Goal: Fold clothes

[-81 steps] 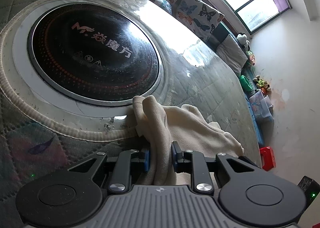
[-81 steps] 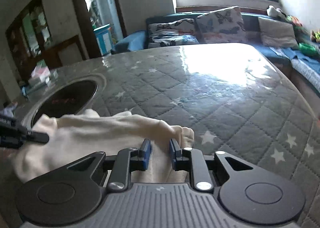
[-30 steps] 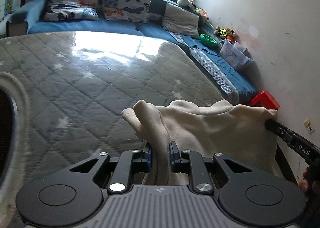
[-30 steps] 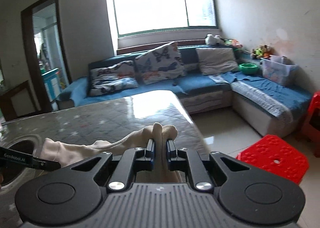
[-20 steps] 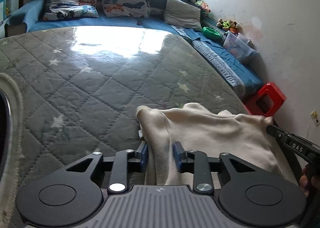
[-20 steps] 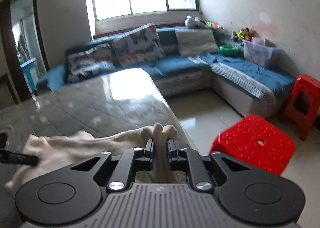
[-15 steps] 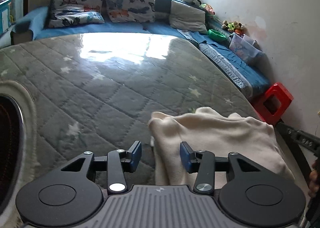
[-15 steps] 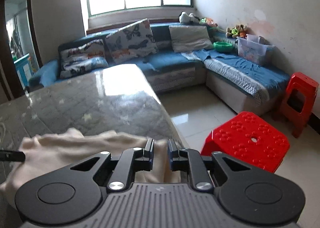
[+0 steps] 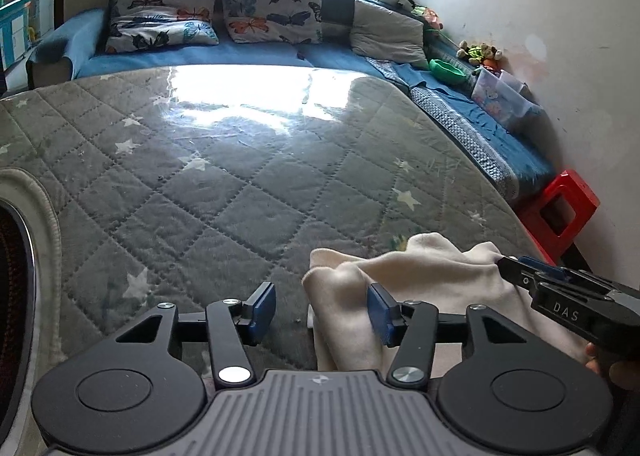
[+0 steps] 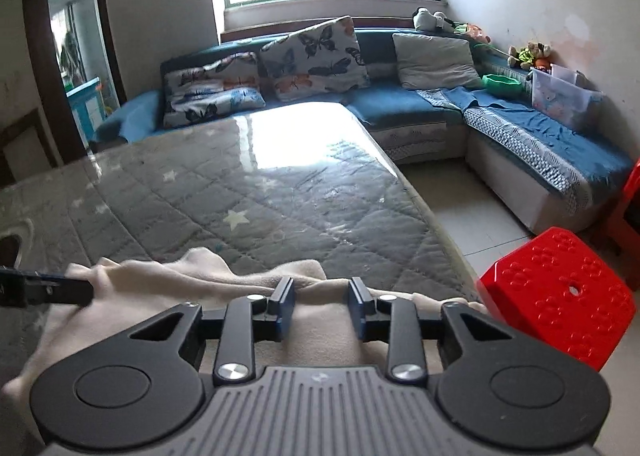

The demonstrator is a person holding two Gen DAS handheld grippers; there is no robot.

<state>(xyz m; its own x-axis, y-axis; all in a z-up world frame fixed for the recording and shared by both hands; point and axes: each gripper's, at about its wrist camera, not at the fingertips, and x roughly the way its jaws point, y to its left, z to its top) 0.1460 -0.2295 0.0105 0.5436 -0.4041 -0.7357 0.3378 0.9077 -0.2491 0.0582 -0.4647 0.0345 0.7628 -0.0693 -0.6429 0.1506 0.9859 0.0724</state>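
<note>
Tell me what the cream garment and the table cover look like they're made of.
The cream garment looks like soft fleece or brushed knit: matte, fuzzy, slumping in thick rounded folds. The table cover looks like gray quilted fabric with stitched diamonds and stars, probably under clear glass or plastic, since it mirrors the window glare.

The right tongs (image 10: 321, 306) stood parted over a cream garment (image 10: 168, 296), which lay rumpled on the near edge of the quilted grey worktop (image 10: 248, 191). The left tongs (image 10: 44, 288) reached in from the left edge and touched the garment's far corner; whether they gripped it could not be told. A red stool (image 10: 560, 292) stood on the floor beside the worktop, and a blue sofa (image 10: 400, 103) ran along the wall beyond.
</note>
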